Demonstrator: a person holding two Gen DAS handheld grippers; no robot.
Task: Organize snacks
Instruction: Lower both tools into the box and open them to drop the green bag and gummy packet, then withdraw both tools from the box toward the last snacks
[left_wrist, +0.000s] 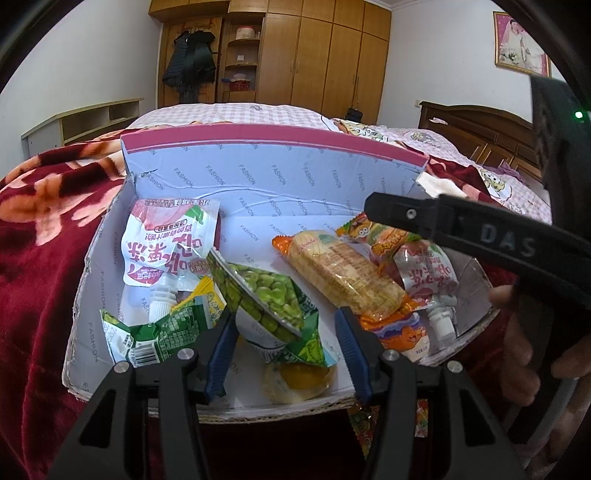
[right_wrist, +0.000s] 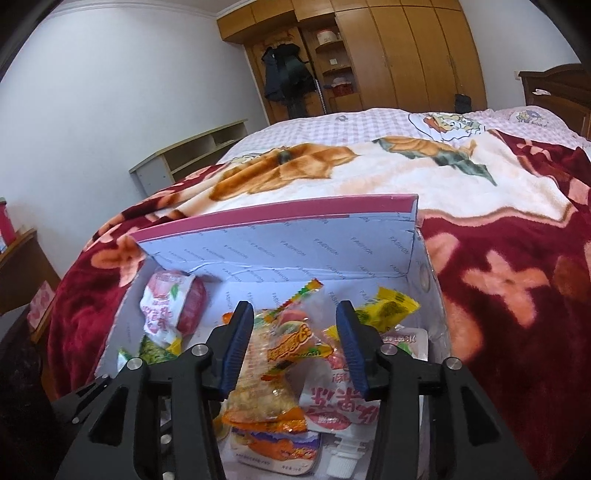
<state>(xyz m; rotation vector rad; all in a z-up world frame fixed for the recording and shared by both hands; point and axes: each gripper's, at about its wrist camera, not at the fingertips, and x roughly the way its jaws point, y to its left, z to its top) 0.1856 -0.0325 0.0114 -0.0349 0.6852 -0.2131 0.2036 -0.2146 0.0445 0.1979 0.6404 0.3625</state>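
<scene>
An open cardboard box (left_wrist: 236, 177) with a pink rim sits on the bed and holds several snack packs. In the left wrist view my left gripper (left_wrist: 286, 319) is open and empty, just above a green pea pack (left_wrist: 266, 295). A white and pink jelly pouch (left_wrist: 166, 243) lies at left, a rice cracker pack (left_wrist: 343, 273) at centre right, a yellow jelly cup (left_wrist: 299, 378) near the front wall. My right gripper (right_wrist: 293, 314) is open and empty, over an orange snack bag (right_wrist: 291, 343) and a jelly pouch (right_wrist: 336, 402) in the box (right_wrist: 280, 247). One right finger (left_wrist: 406, 214) reaches in from the right.
The box rests on a red floral blanket (right_wrist: 517, 295) over a pink checked bed (left_wrist: 236, 114). A candy wrapper (left_wrist: 364, 424) lies outside the box's front wall. A wooden wardrobe (left_wrist: 314, 55) and low shelf (left_wrist: 85, 122) stand behind; a headboard (left_wrist: 480, 129) is at right.
</scene>
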